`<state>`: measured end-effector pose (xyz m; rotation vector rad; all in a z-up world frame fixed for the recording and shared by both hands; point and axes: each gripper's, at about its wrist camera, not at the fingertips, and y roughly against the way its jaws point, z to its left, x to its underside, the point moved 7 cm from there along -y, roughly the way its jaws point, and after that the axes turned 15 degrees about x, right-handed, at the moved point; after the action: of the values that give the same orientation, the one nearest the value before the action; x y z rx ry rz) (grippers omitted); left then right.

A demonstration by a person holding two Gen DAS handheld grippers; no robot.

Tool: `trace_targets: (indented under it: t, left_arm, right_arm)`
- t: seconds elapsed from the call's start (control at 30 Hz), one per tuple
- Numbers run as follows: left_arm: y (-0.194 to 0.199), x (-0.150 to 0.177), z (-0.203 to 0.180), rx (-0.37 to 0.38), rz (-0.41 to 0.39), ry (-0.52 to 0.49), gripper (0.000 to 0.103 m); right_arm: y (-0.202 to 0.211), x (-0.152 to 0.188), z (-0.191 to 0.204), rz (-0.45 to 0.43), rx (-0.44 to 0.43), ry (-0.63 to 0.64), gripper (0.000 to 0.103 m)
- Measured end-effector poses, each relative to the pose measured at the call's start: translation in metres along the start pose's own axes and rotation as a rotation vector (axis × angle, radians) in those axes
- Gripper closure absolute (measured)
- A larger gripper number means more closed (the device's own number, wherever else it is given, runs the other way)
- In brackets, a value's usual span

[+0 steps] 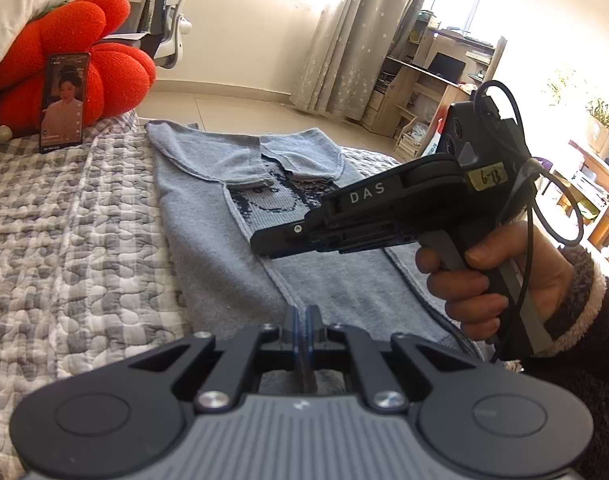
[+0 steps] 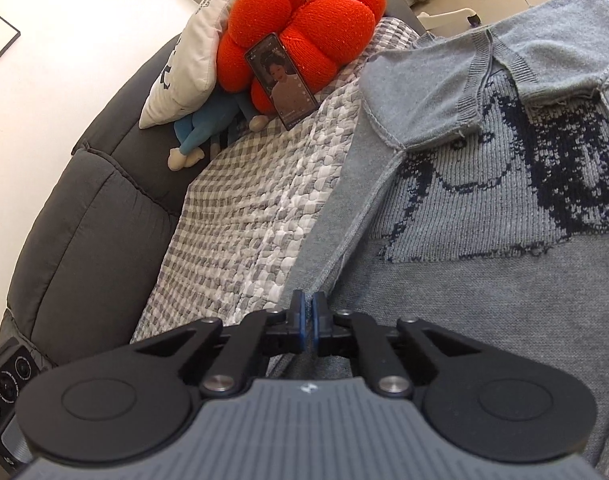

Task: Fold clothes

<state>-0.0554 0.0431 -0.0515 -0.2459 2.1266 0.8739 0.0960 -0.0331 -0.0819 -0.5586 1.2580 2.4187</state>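
A grey padded sofa arm [image 2: 76,208] runs along the far left in the right wrist view, with a white pillow [image 2: 192,64] and a blue plush toy [image 2: 204,128] leaning against it. Next comes a red cushion [image 1: 92,64], and a phone [image 1: 64,102] with a lit screen stands propped upright against it. All of them sit at the edge of a grey-and-white checked quilt [image 1: 72,232].

The sweater [image 1: 224,248], grey knit with a dark pattern on its middle panel, lies flat on the quilt to the right of the phone, well apart from it. Both sleeves are folded in across the chest, their cuffs nearly meeting over the pattern.

The left gripper [image 1: 303,320] sits low over the sweater's near end, its jaws pressed together; a dark strip shows between the fingers lower down, but whether it is cloth cannot be told. The right gripper [image 2: 308,312] has its blue pads [image 2: 302,320] almost touching, a thin slit between them, over the sweater's left edge; nothing is seen in its grasp. In the left wrist view it is side-on [image 1: 260,242], held by the right hand [image 1: 492,280] above the sweater's middle. A wooden desk [image 1: 420,92] stands by the curtains [image 1: 344,40] further right.
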Motion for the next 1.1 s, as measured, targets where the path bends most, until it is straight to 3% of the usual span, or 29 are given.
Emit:
trace_targets:
  t: [0.27,0.3,0.47,0.53,0.67,0.77,0.97,1.03,1.07,1.1]
  left_arm:
    - [-0.038,0.014,0.009,0.032,0.110,0.015,0.099]
    - [-0.040,0.015,0.012,0.039,0.115,0.022,0.099]
    - [-0.026,0.003,0.022,0.113,0.037,0.034,0.096]
    - [-0.022,-0.006,0.033,0.099,0.001,0.037,0.095]
    - [-0.023,-0.019,0.058,0.057,-0.049,0.039,0.095]
    - [-0.031,-0.024,0.075,0.048,-0.075,0.044,0.095]
    - [-0.046,-0.029,0.098,0.060,-0.102,0.056,0.095]
    - [-0.051,-0.026,0.102,0.061,-0.093,0.061,0.095]
    - [-0.053,-0.026,0.103,0.062,-0.092,0.061,0.095]
    - [-0.052,-0.026,0.103,0.066,-0.097,0.058,0.095]
  right_arm:
    - [-0.007,0.003,-0.022,0.028,0.110,-0.004,0.097]
    - [-0.009,0.004,-0.024,0.032,0.108,-0.011,0.094]
    - [-0.012,-0.009,-0.029,-0.008,0.065,-0.051,0.088]
    - [-0.015,-0.015,-0.032,-0.017,0.032,-0.082,0.087]
    - [-0.024,-0.023,-0.035,-0.040,0.013,-0.102,0.072]
    - [-0.030,-0.028,-0.035,-0.056,0.005,-0.104,0.072]
    - [-0.040,-0.033,-0.035,-0.108,0.018,-0.069,0.072]
    - [-0.042,-0.033,-0.034,-0.125,0.031,-0.049,0.079]
    - [-0.042,-0.032,-0.033,-0.132,0.046,-0.037,0.092]
    - [-0.043,-0.032,-0.033,-0.138,0.060,-0.025,0.097]
